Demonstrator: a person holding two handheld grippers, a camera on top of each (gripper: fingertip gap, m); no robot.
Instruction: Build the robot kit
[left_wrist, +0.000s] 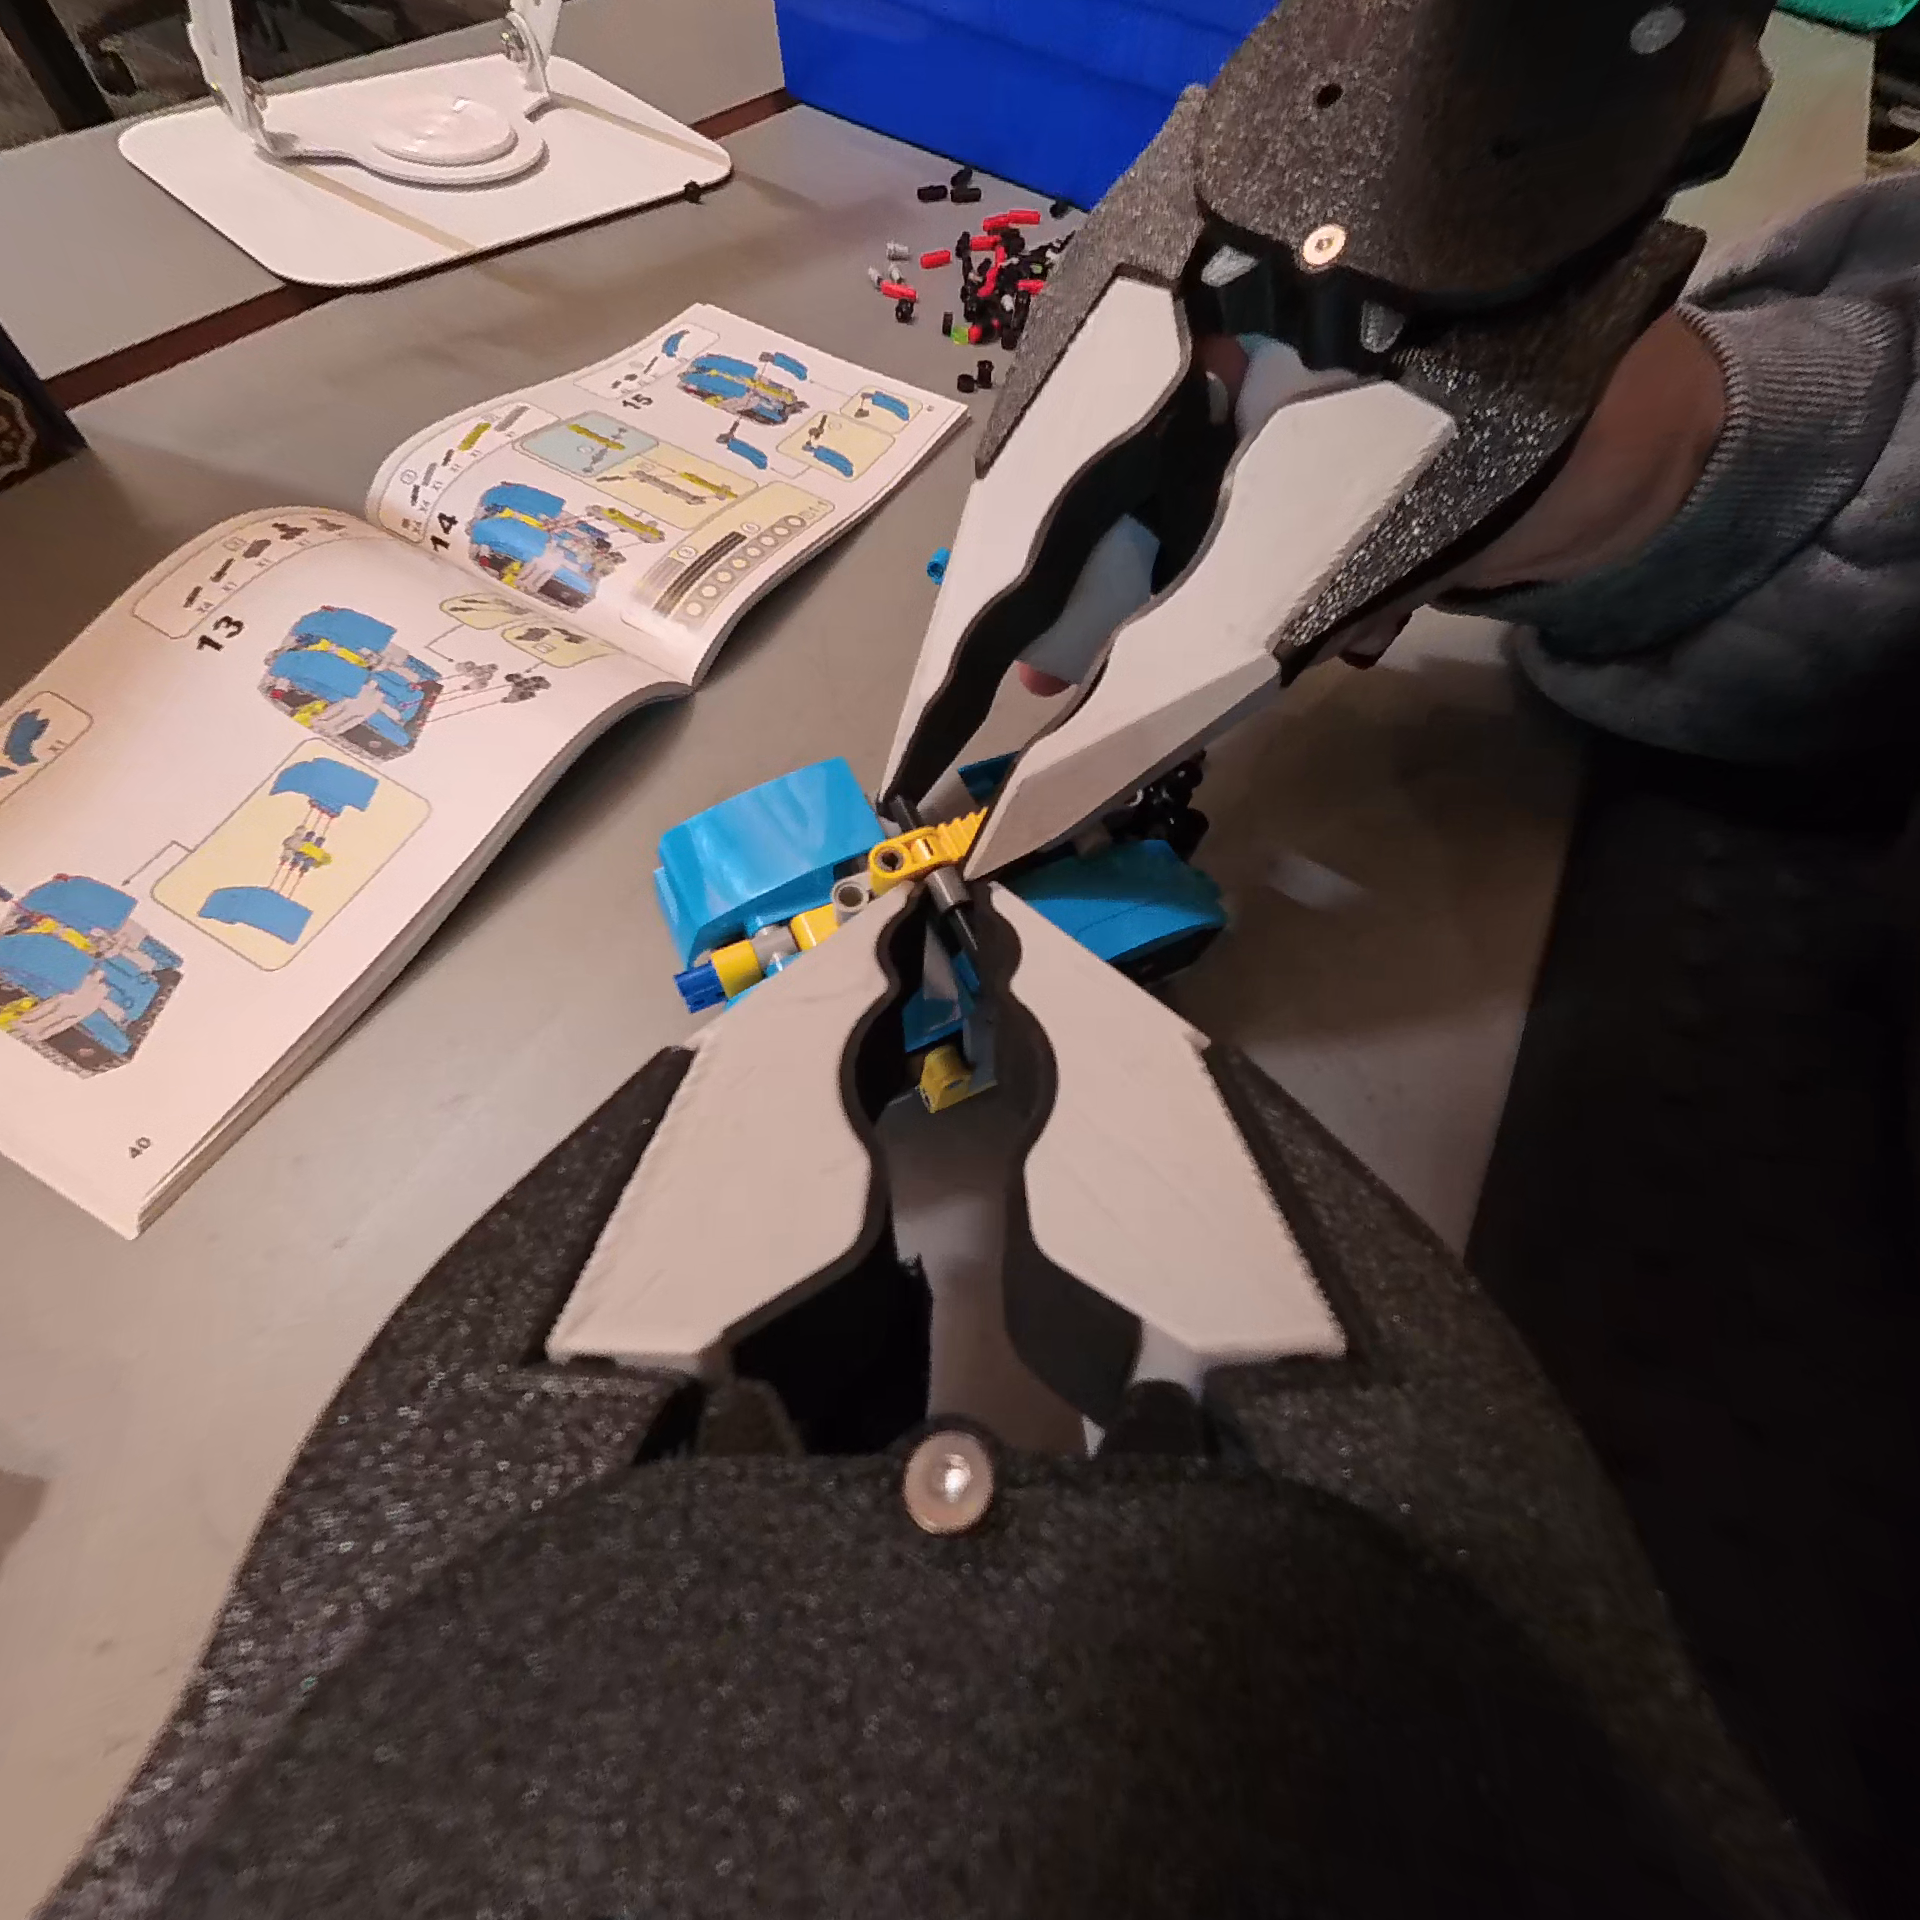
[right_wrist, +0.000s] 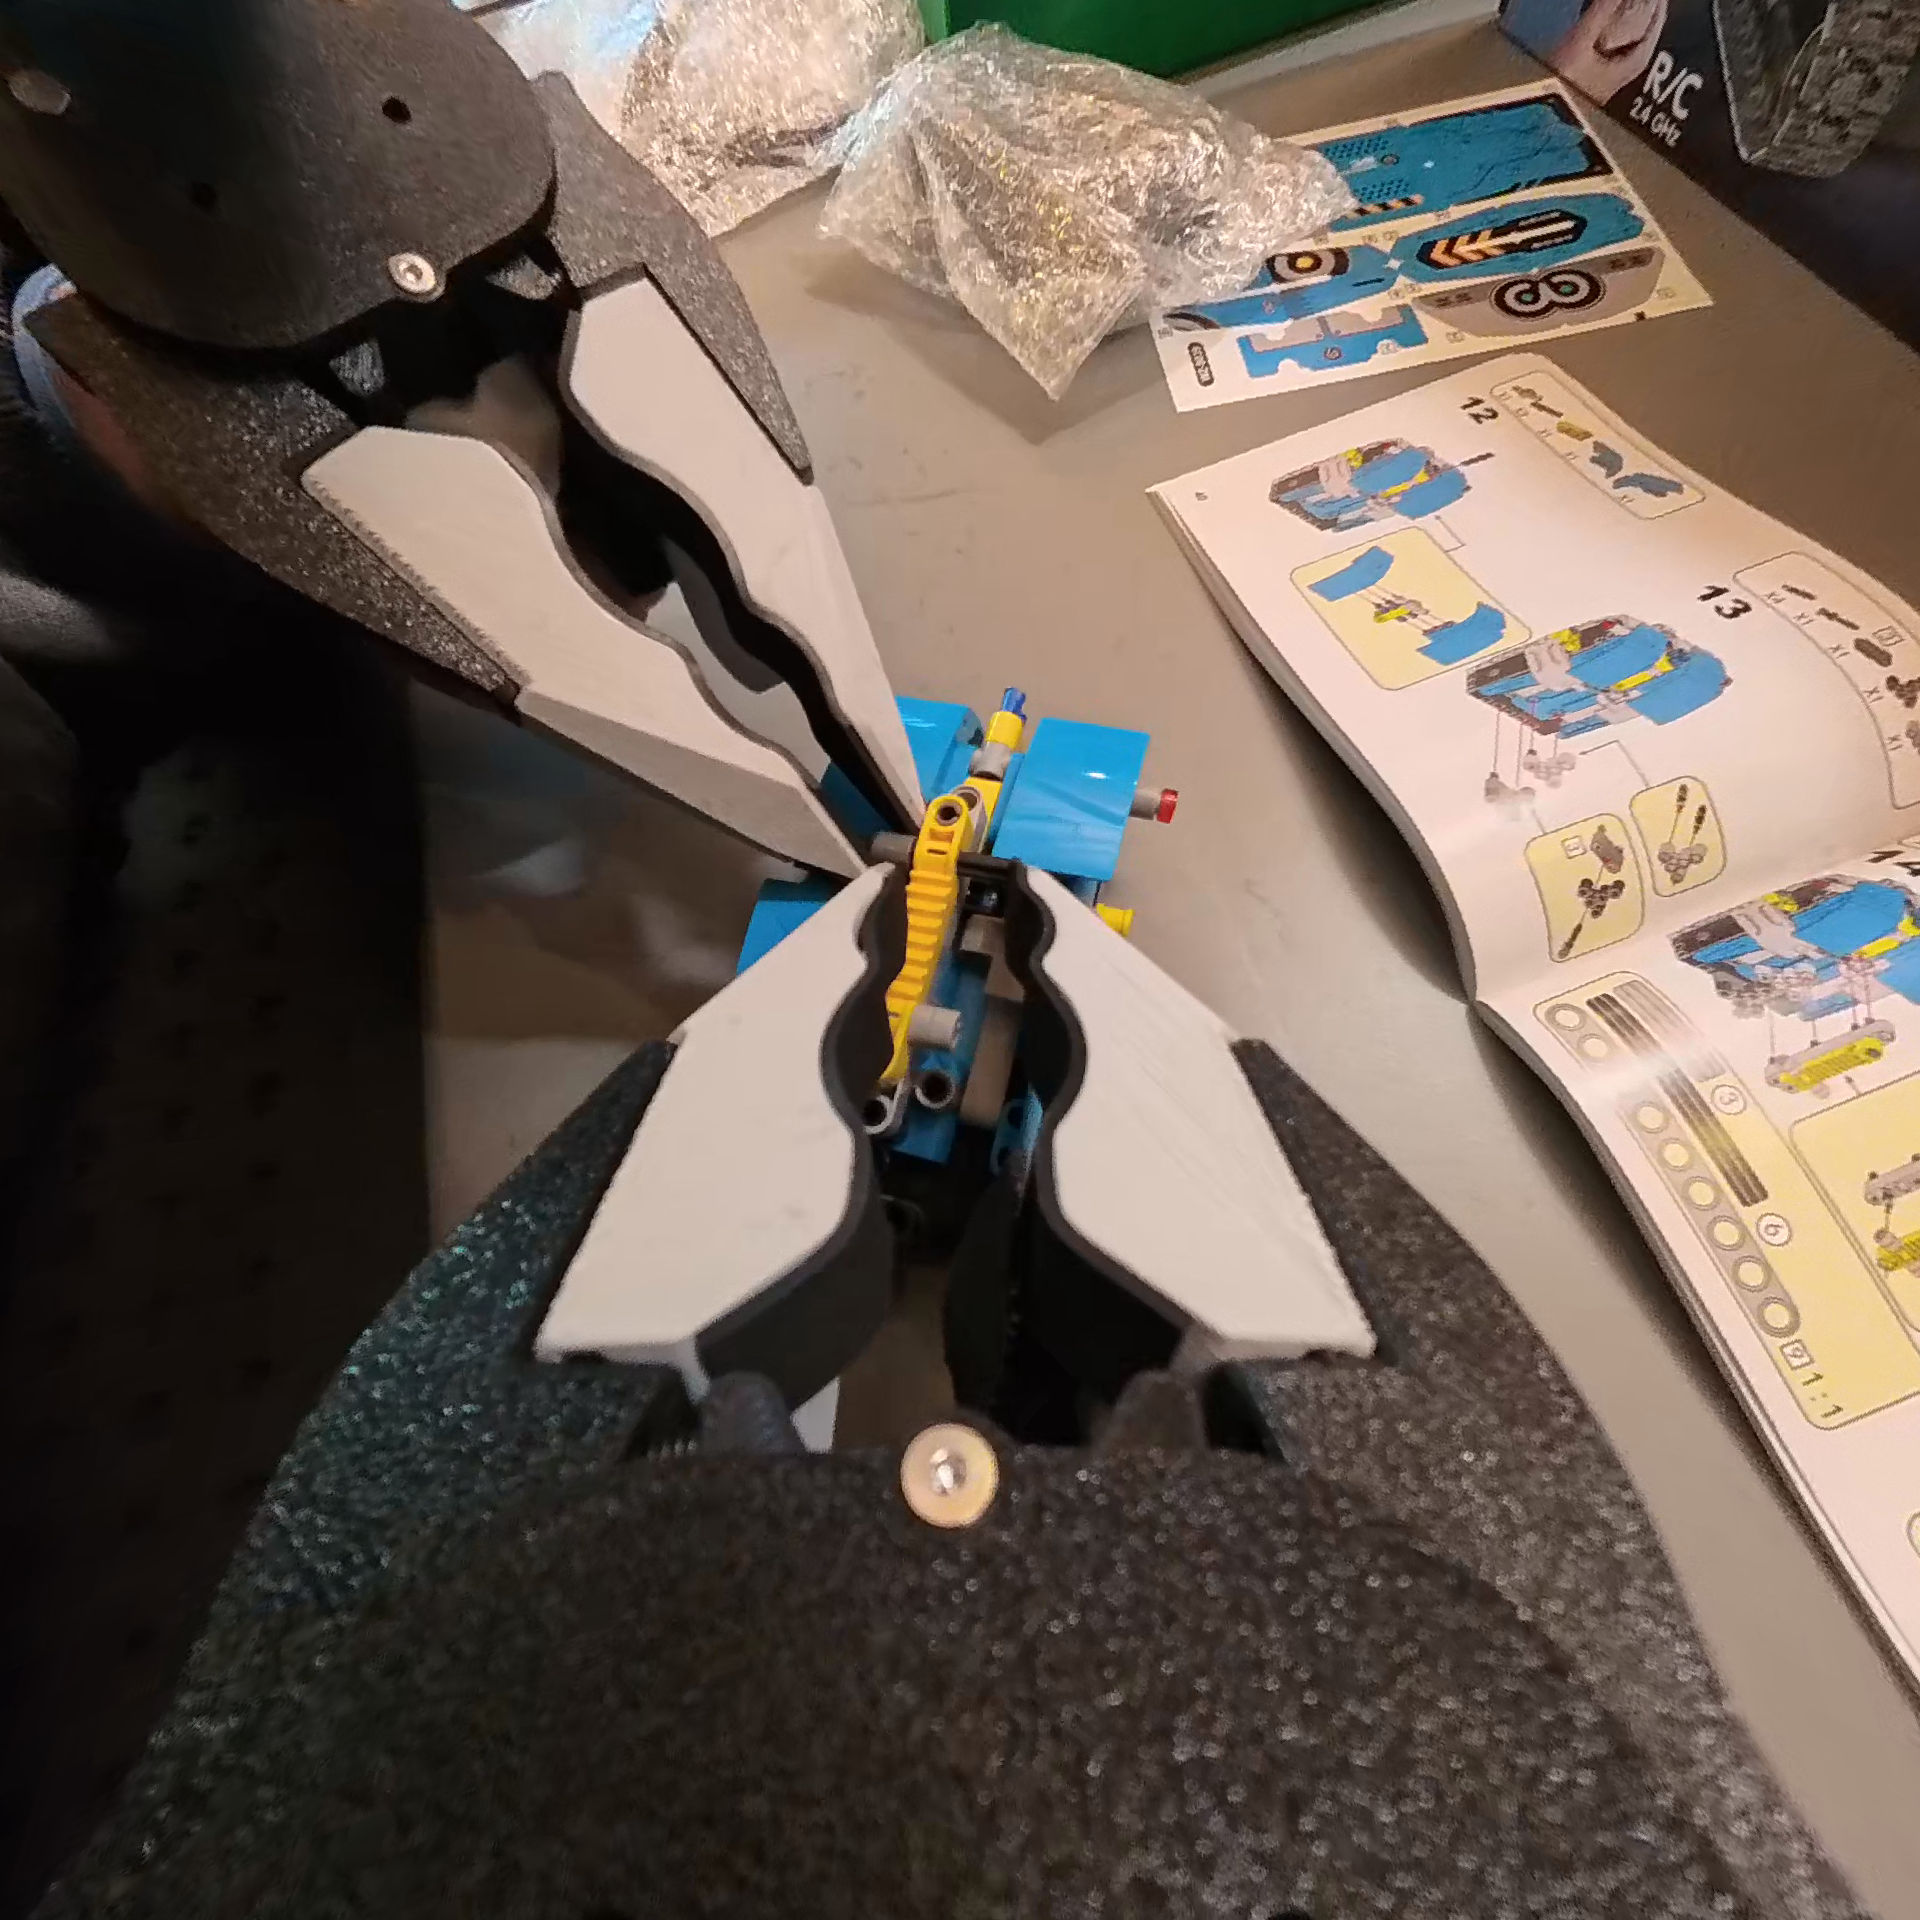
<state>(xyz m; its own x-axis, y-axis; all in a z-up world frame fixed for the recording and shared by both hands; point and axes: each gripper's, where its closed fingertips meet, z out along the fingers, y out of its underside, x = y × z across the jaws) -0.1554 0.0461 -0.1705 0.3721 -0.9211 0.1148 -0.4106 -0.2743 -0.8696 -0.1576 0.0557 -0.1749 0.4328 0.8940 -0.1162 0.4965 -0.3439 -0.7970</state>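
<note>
A blue brick-built vehicle model (left_wrist: 769, 862) lies on the grey table; it also shows in the right wrist view (right_wrist: 1081, 800). A yellow toothed rack (left_wrist: 925, 847) sticks up from it, with a thin black axle (left_wrist: 956, 914) beside it. My left gripper (left_wrist: 951, 899) is shut on the axle's near end. My right gripper (right_wrist: 951, 873) is open, with its tips on either side of the rack (right_wrist: 930, 925), and the axle (right_wrist: 982, 864) runs across between them. The two grippers meet tip to tip over the model. The right gripper (left_wrist: 935, 836) reaches in from the upper right.
An open instruction booklet (left_wrist: 416, 675) (right_wrist: 1558, 831) lies beside the model. Several small red and black pins (left_wrist: 977, 270) lie by a blue bin (left_wrist: 987, 83). A white stand base (left_wrist: 416, 156), a sticker sheet (right_wrist: 1455, 260), crumpled plastic bags (right_wrist: 1039, 187) and a box (right_wrist: 1766, 73) are farther off. Both grippers' tips are close together, under 4 cm apart.
</note>
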